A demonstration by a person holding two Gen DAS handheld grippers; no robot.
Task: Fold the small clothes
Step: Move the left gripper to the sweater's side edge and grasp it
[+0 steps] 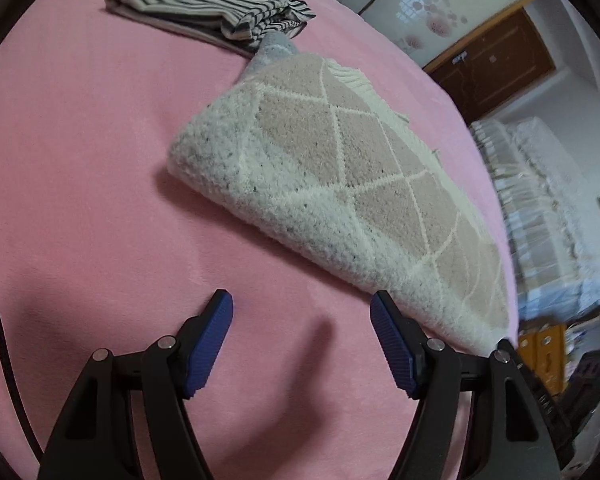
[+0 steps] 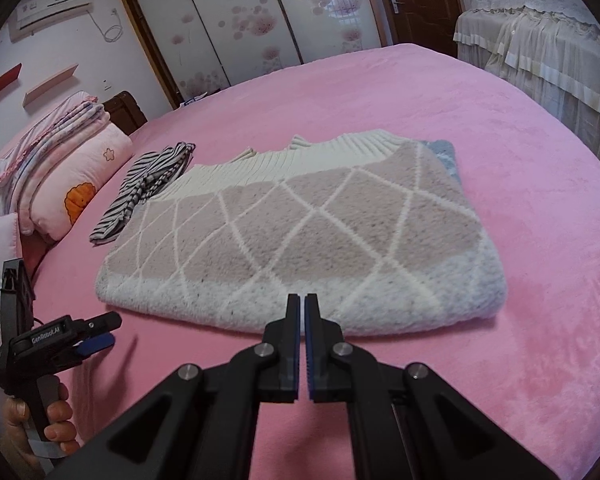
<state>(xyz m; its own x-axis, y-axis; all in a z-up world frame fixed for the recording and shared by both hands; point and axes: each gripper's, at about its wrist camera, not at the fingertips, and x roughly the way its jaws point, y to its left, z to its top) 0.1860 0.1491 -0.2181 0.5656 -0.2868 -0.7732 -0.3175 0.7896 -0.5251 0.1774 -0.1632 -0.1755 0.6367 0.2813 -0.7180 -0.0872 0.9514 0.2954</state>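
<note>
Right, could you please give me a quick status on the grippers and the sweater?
Left gripper open, empty. Right gripper shut, empty. Diamond-pattern sweater folded flat on pink bed. Striped garment at its far corner, nothing in the way.

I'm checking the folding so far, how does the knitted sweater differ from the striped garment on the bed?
The knitted sweater is thick and fuzzy, pink with white diamond lines; the striped garment is thin, with dark and light stripes. The sweater's bundle is far larger than the striped garment's. The sweater lies in a flat, even rectangle; the striped garment looks more rumpled at one end. Both lie folded on the pink bedcover, side by side, with neither gripper holding them.
</note>
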